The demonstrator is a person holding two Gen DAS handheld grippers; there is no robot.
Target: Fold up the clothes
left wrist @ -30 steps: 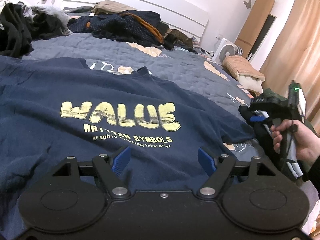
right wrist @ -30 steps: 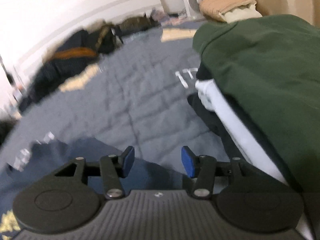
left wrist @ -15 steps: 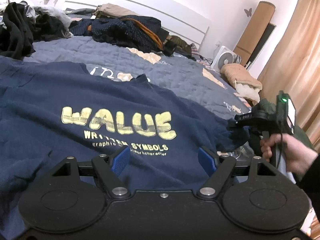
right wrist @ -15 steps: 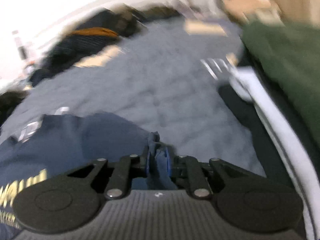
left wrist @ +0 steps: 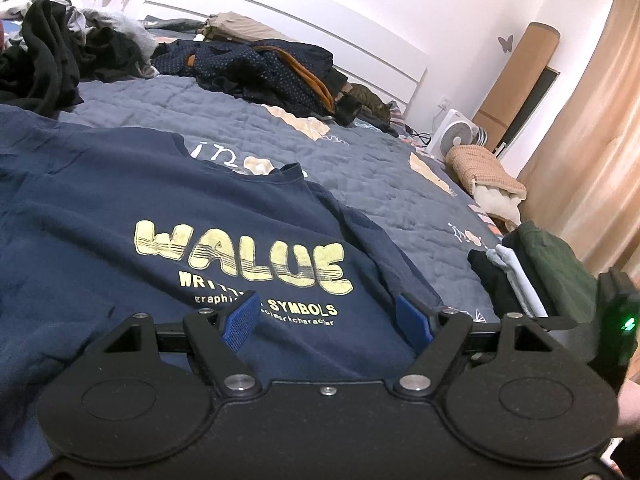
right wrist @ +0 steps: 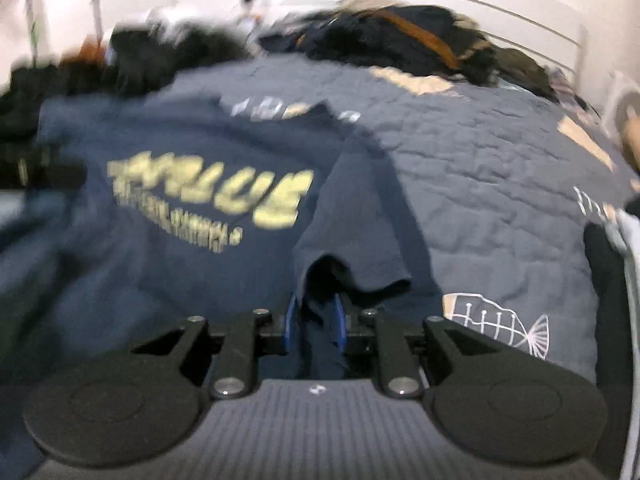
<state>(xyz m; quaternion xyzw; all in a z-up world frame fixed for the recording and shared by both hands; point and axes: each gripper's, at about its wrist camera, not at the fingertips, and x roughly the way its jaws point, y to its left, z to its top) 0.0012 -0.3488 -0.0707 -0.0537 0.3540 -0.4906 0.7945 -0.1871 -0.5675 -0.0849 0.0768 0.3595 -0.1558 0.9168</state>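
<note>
Gripping: the right gripper (right wrist: 314, 322) has navy cloth between its blue pads; its jaws stand narrow and are opening a little at this moment, with the cloth between them and bunched against the pads.
Cloth in the right jaws: the sleeve (right wrist: 360, 216) of the navy T-shirt (left wrist: 120, 208), lifted at its hem and folded in over the shirt's body, so that the cuff arches just ahead of the pads.
Left jaws: the left gripper (left wrist: 326, 318) is open wide, pads well apart with nothing between them; it hangs above the lower front of the shirt, just below the print.
T-shirt: spread face up on the bed, collar towards the headboard, with the yellow print (left wrist: 240, 258) reading "WALUE" and smaller lines below it.
Bed cover: a blue-grey quilt (left wrist: 360, 168) with pale patches and a white fish drawing (right wrist: 500, 324) lies under the shirt.
Right side of the bed: a folded stack (left wrist: 532, 272) of dark, pale and green clothes sits near the shirt's sleeve side, apart from it.
Far end: a heap of unfolded clothes (left wrist: 264, 68), dark with an orange strip, lies by the white headboard (left wrist: 320, 40); black garments (left wrist: 44, 60) are piled at the far left.
Beyond the bed: a small white fan (left wrist: 454, 136) and a beige cushion (left wrist: 486, 172) stand by the wall, with a curtain (left wrist: 592, 140) on the right.
Right-wrist view: blurred, so fine detail of the print is unreadable there.
</note>
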